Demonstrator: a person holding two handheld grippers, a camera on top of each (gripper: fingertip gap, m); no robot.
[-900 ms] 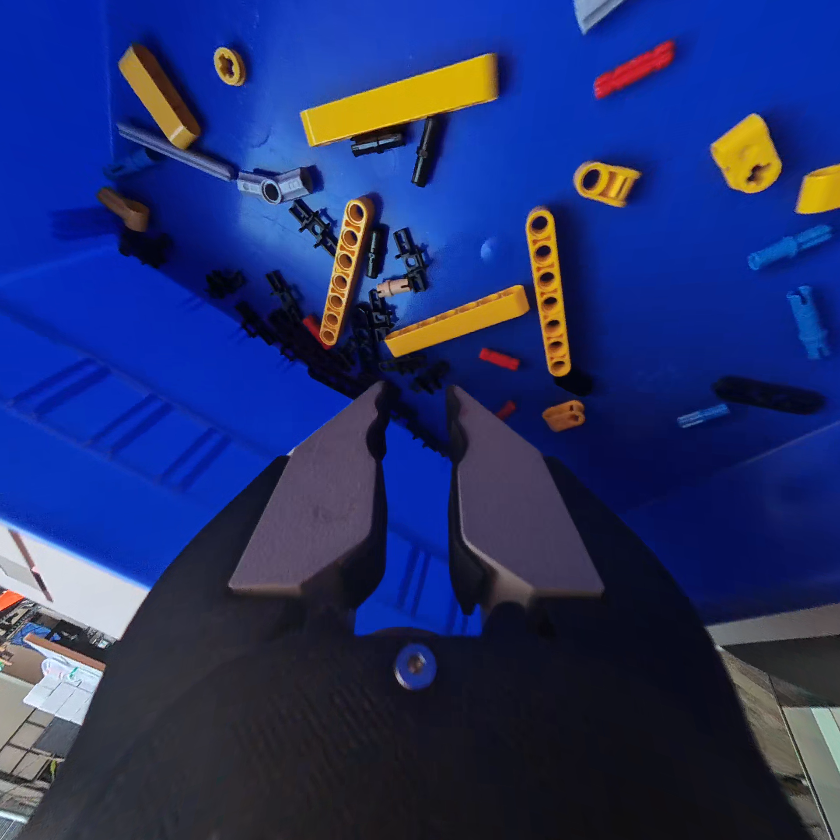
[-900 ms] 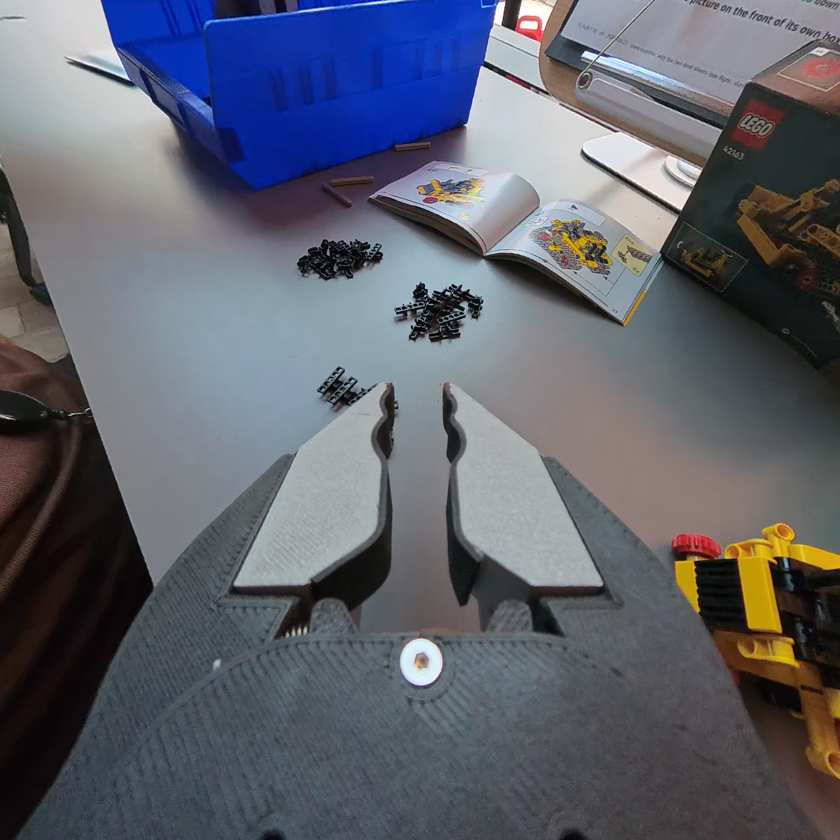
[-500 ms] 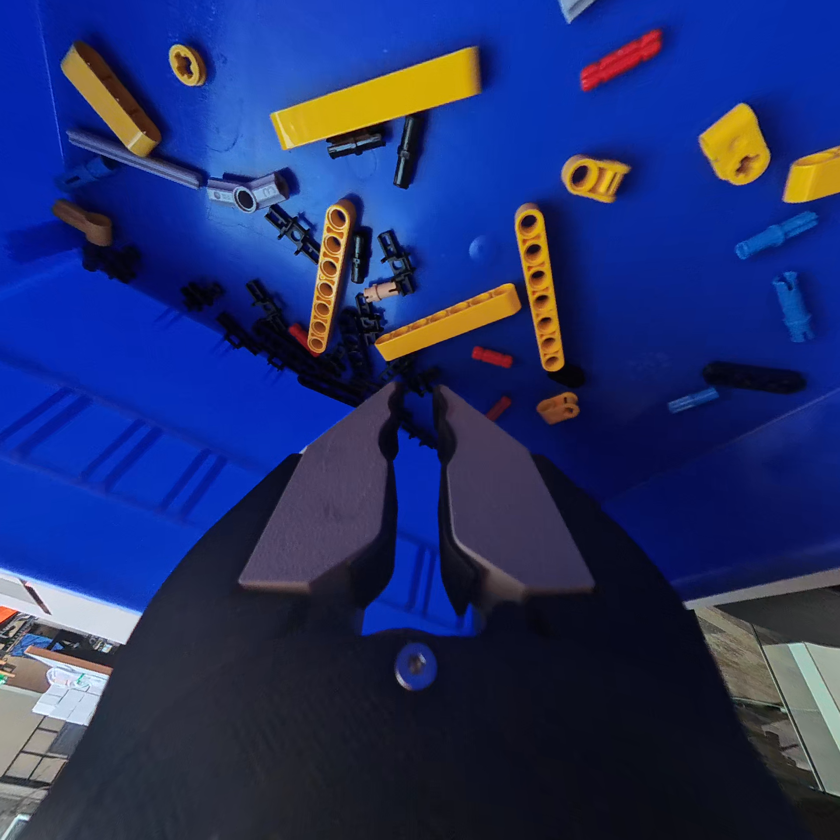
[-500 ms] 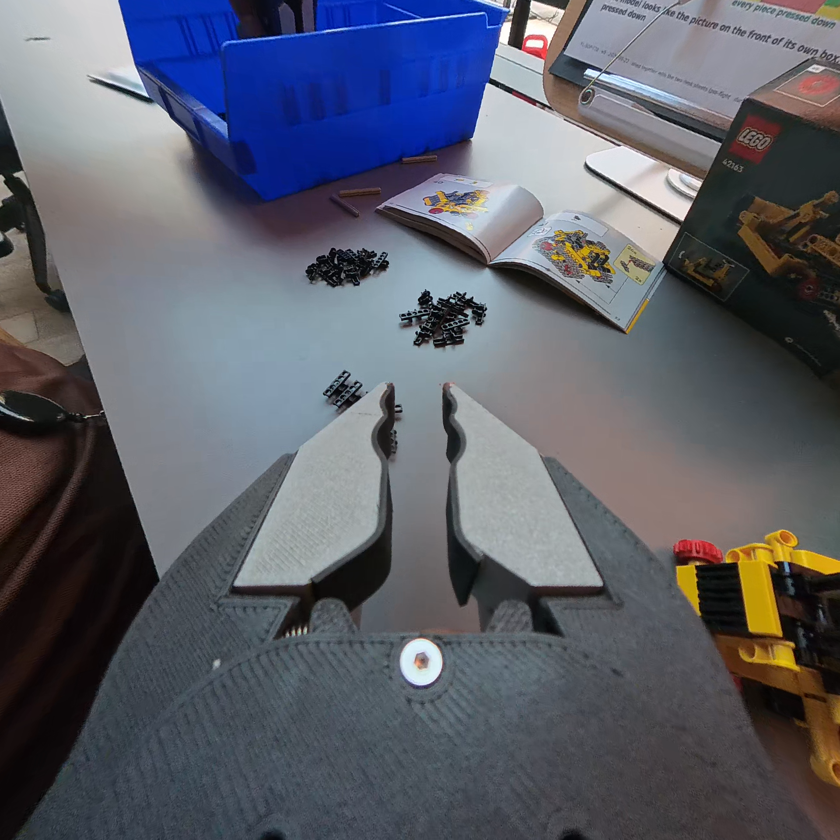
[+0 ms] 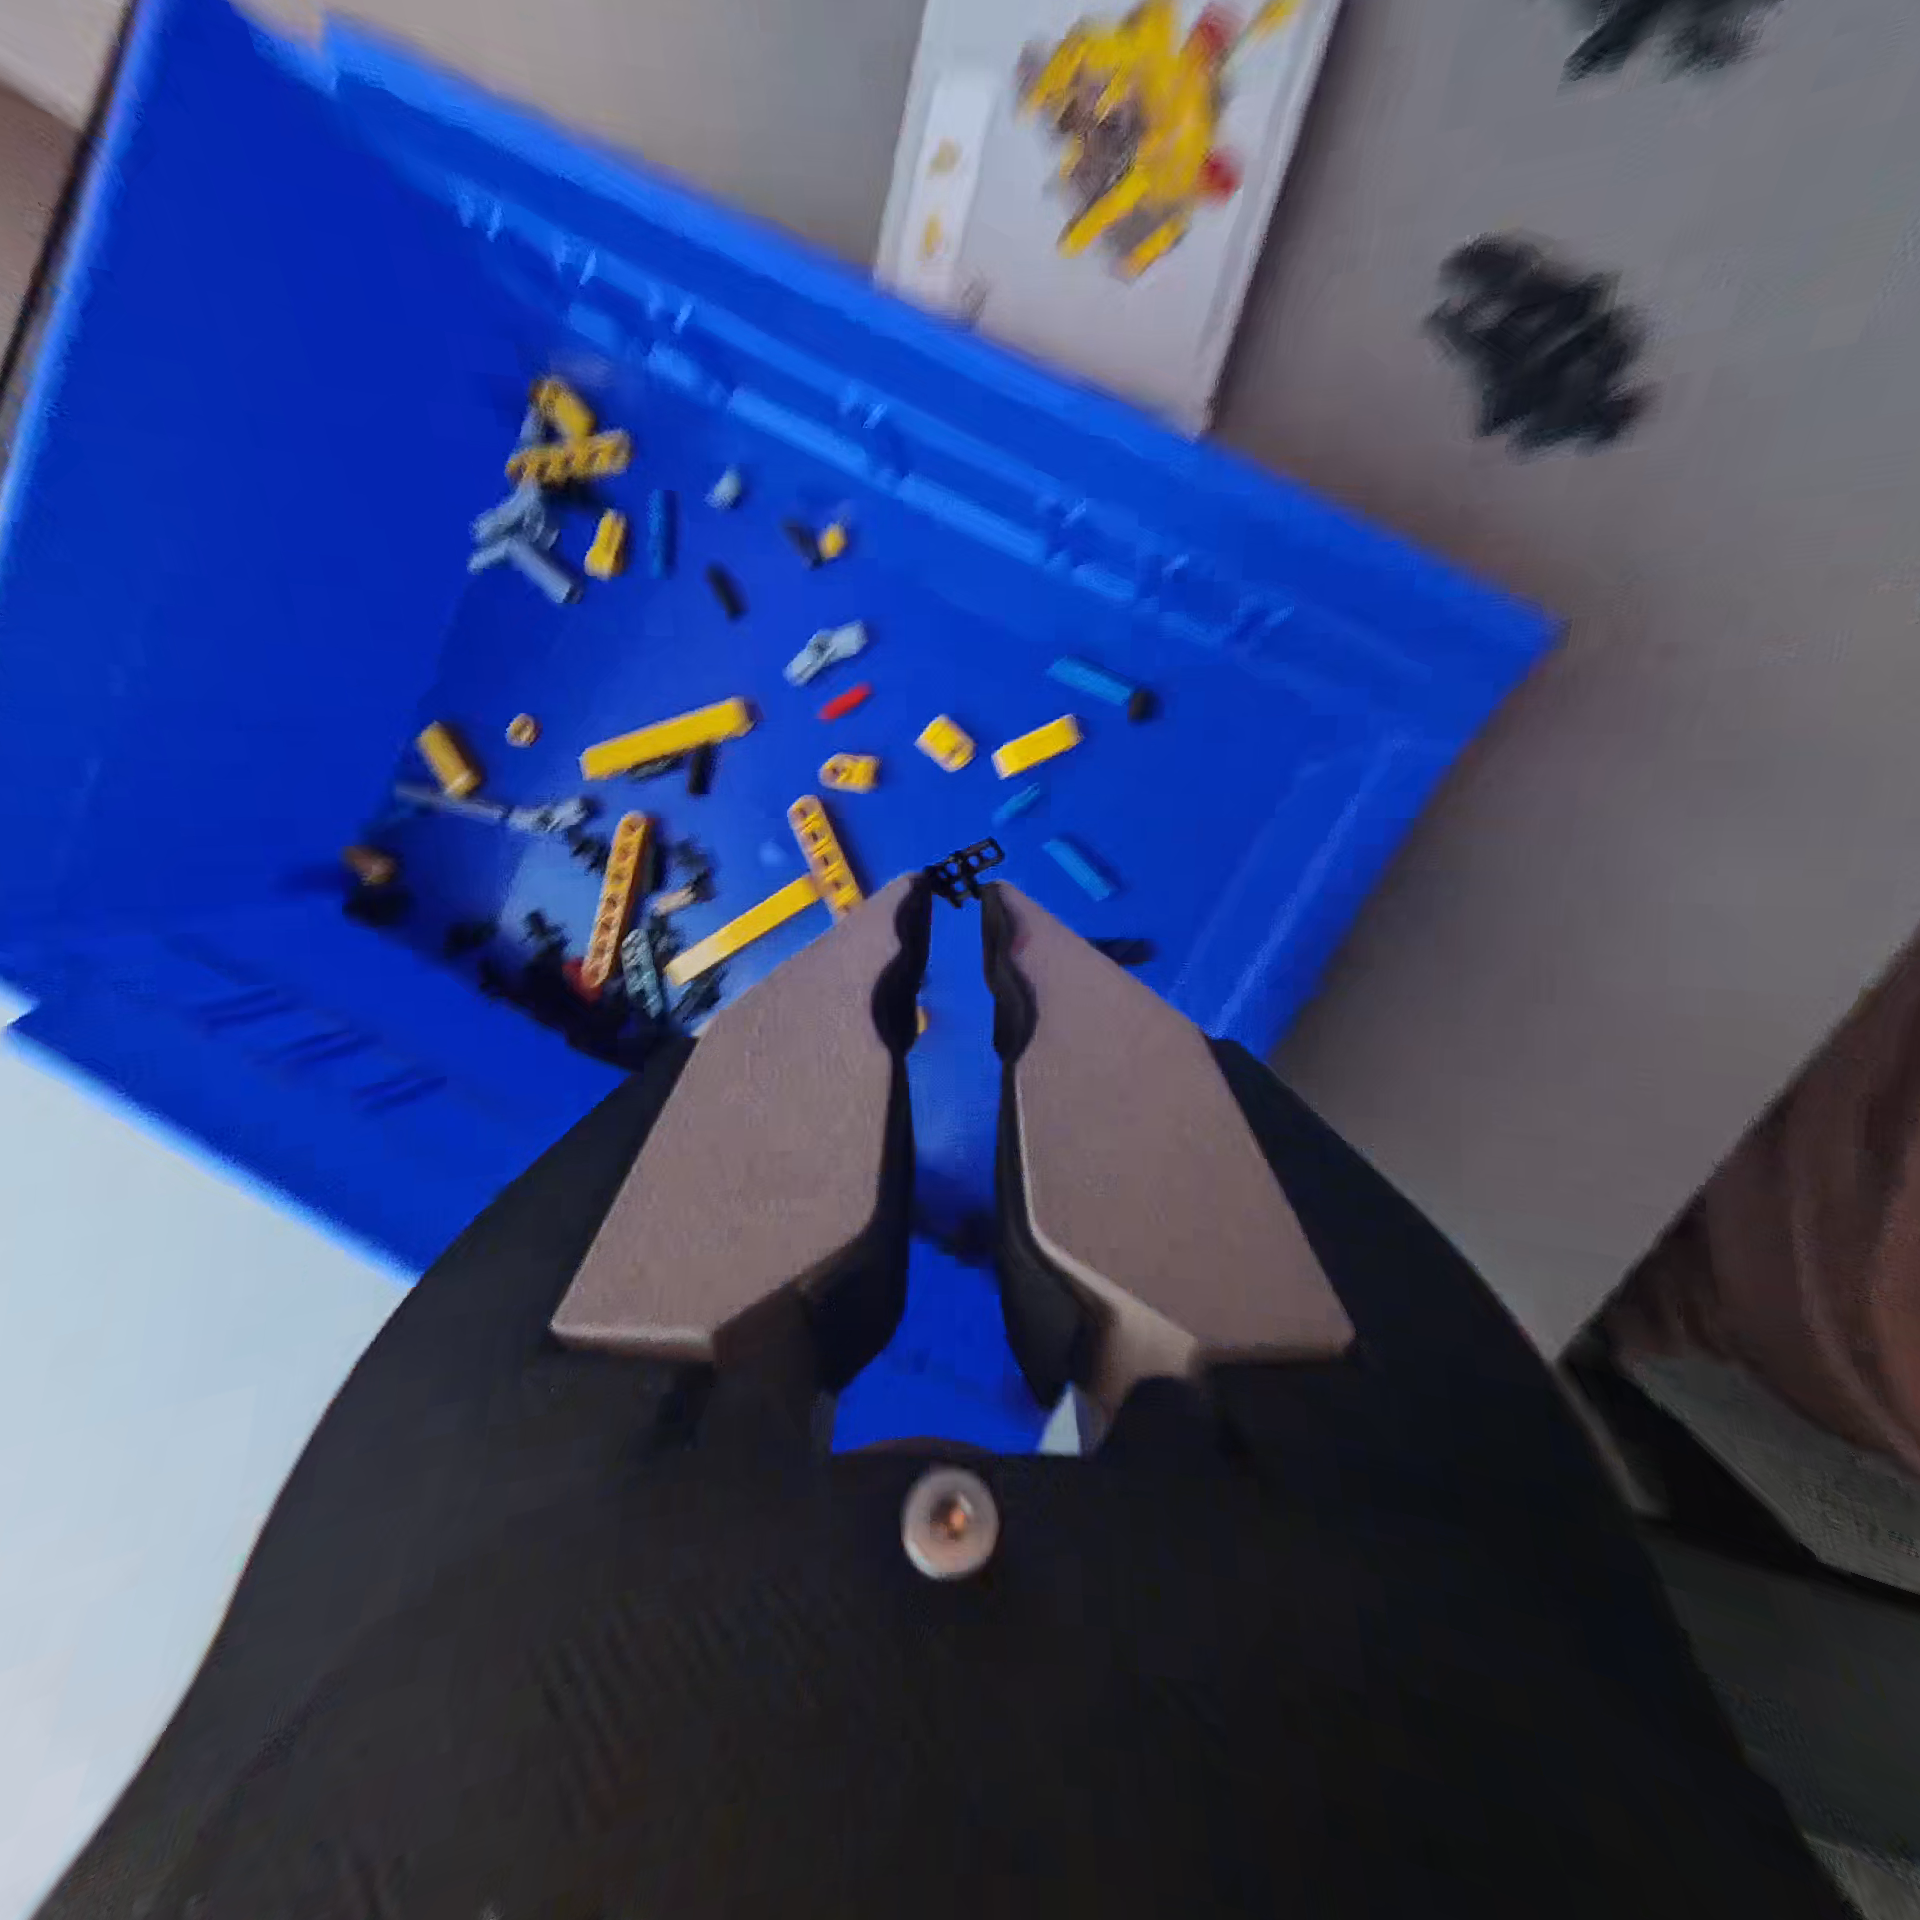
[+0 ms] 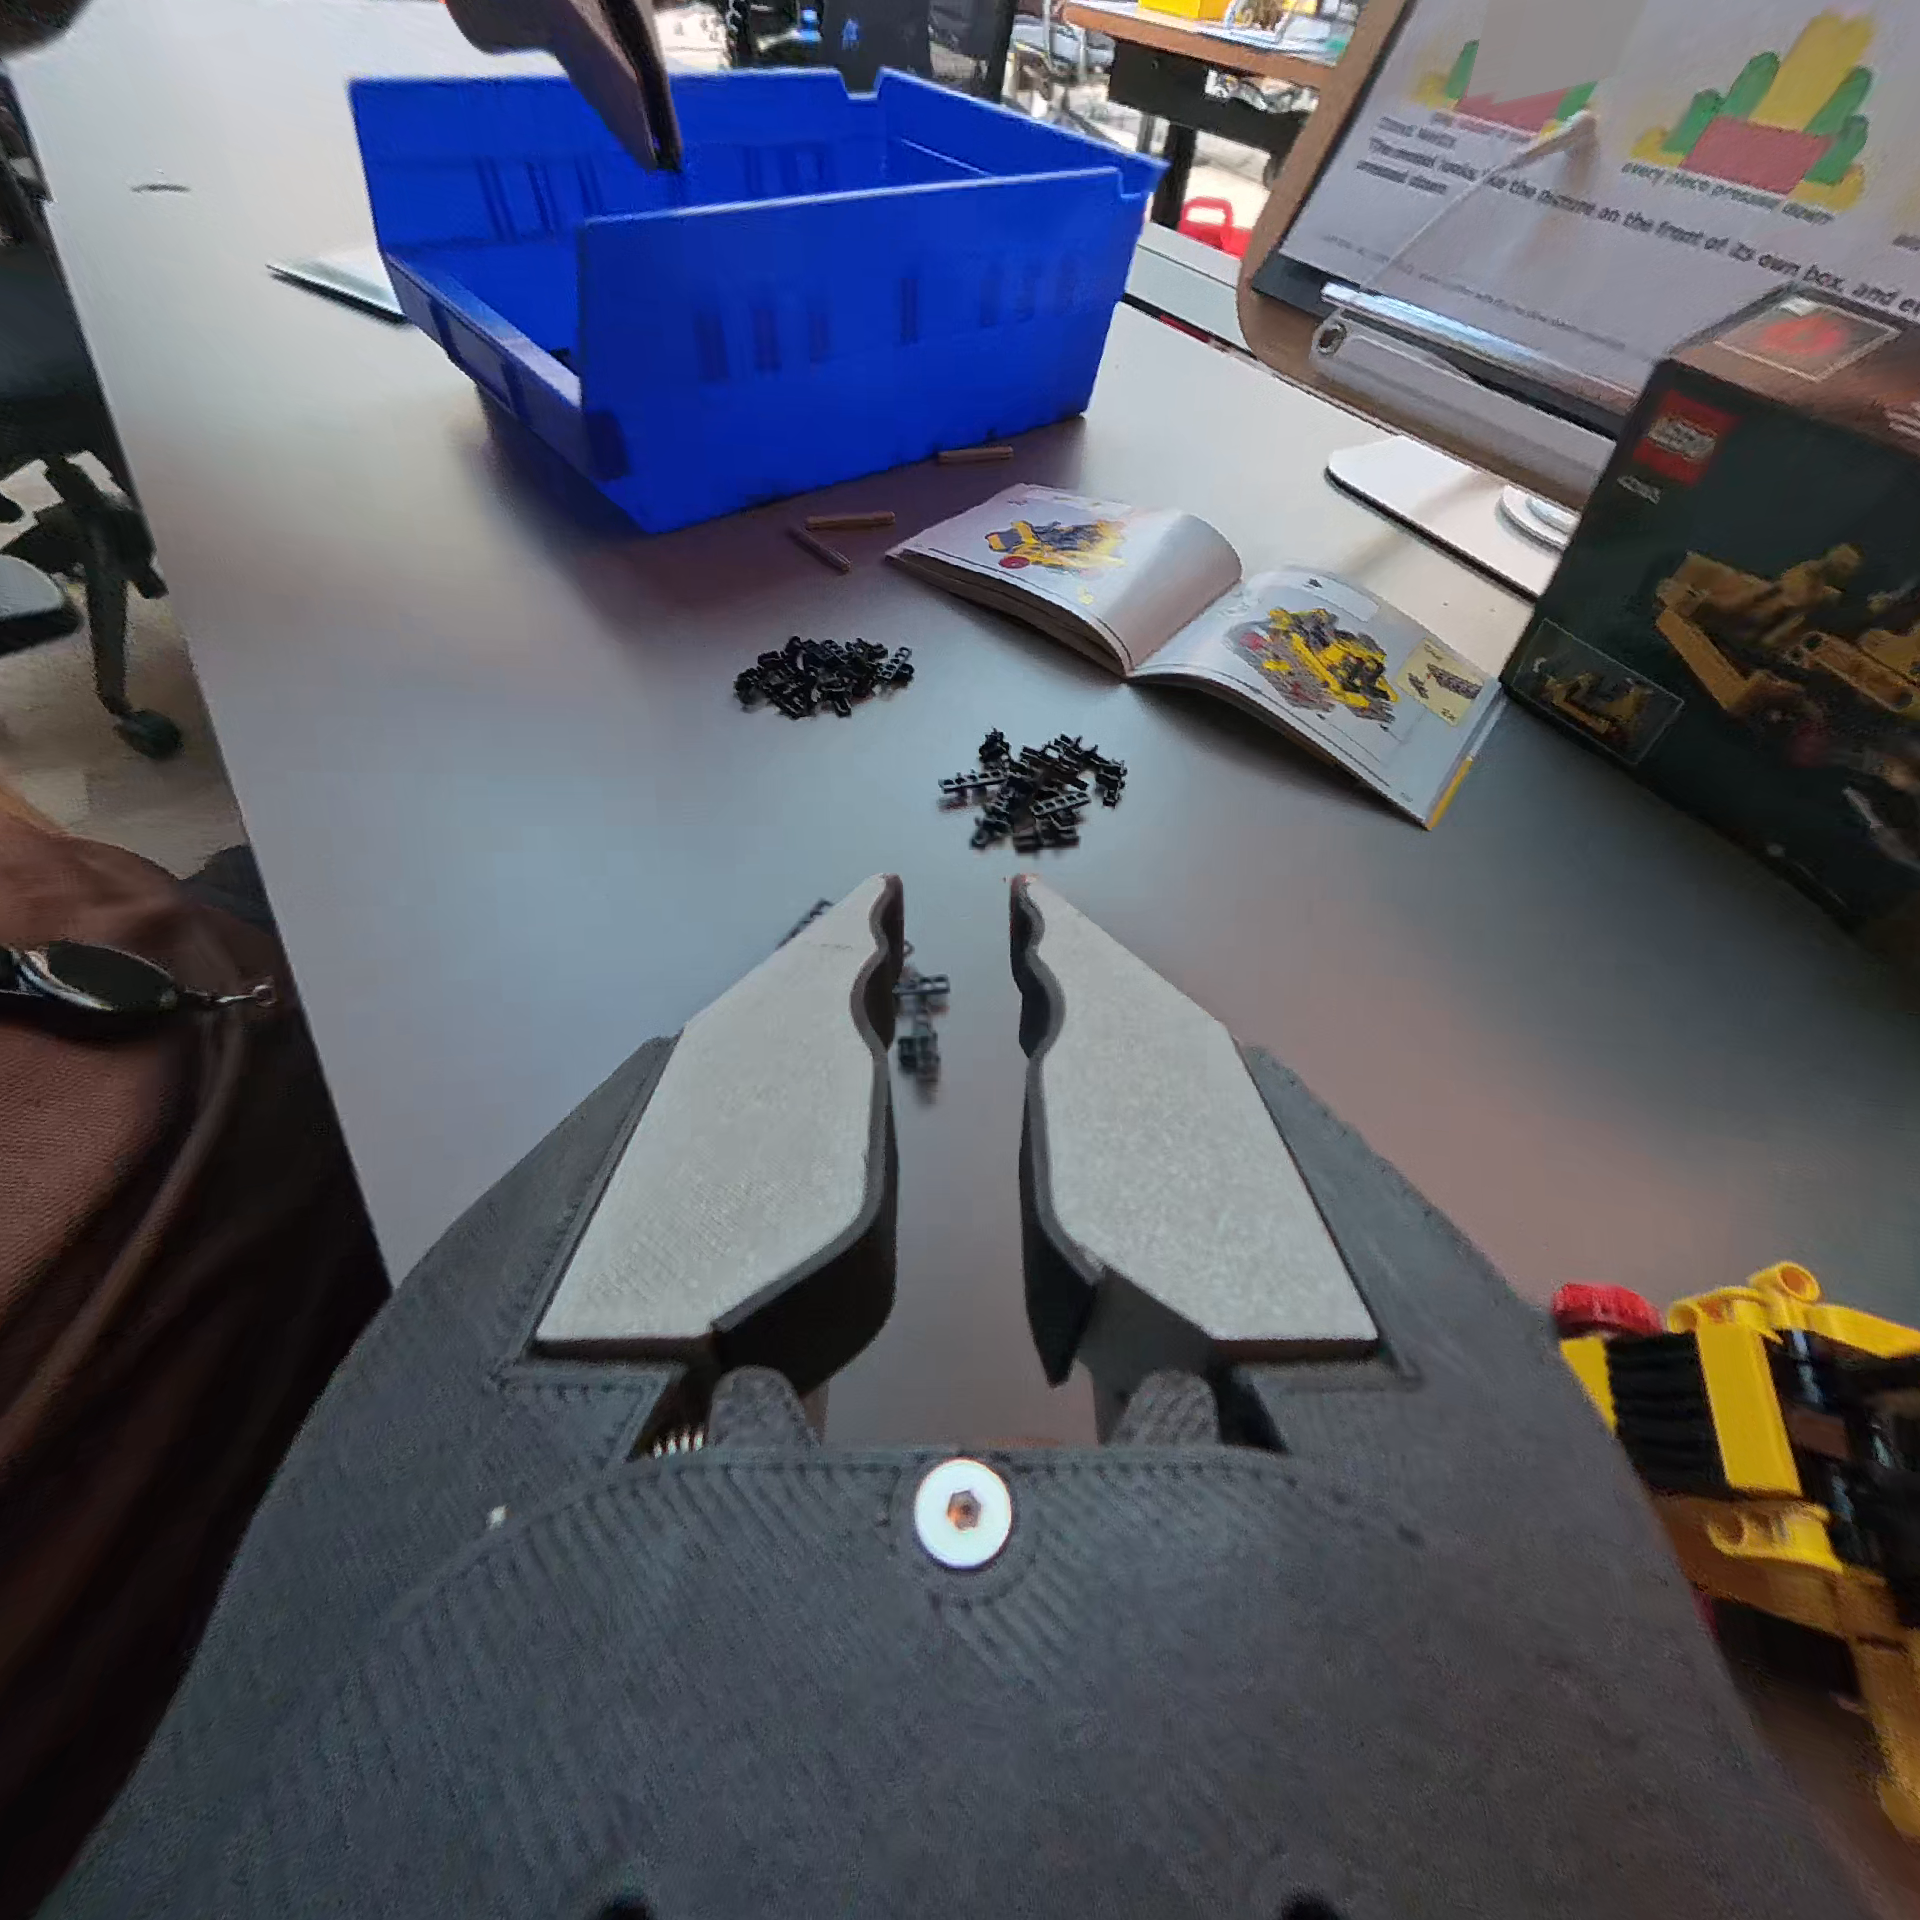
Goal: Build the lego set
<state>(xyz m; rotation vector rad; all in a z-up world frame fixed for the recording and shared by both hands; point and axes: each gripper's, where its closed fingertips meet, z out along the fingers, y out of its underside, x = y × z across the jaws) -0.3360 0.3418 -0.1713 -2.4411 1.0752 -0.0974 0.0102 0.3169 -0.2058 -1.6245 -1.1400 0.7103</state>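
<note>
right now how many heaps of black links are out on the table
3: one nearest the blue bin, one beside the open booklet, and a few links partly hidden between the right jaws.

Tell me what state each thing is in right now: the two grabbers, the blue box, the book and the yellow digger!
left gripper: shut on a black track link, above the bin.
right gripper: open, empty, over the table.
blue bin: upright, open-topped, loose pieces inside.
instruction booklet: lying open.
yellow bulldozer model: partly built.
black link piles: loose on the table.
</note>
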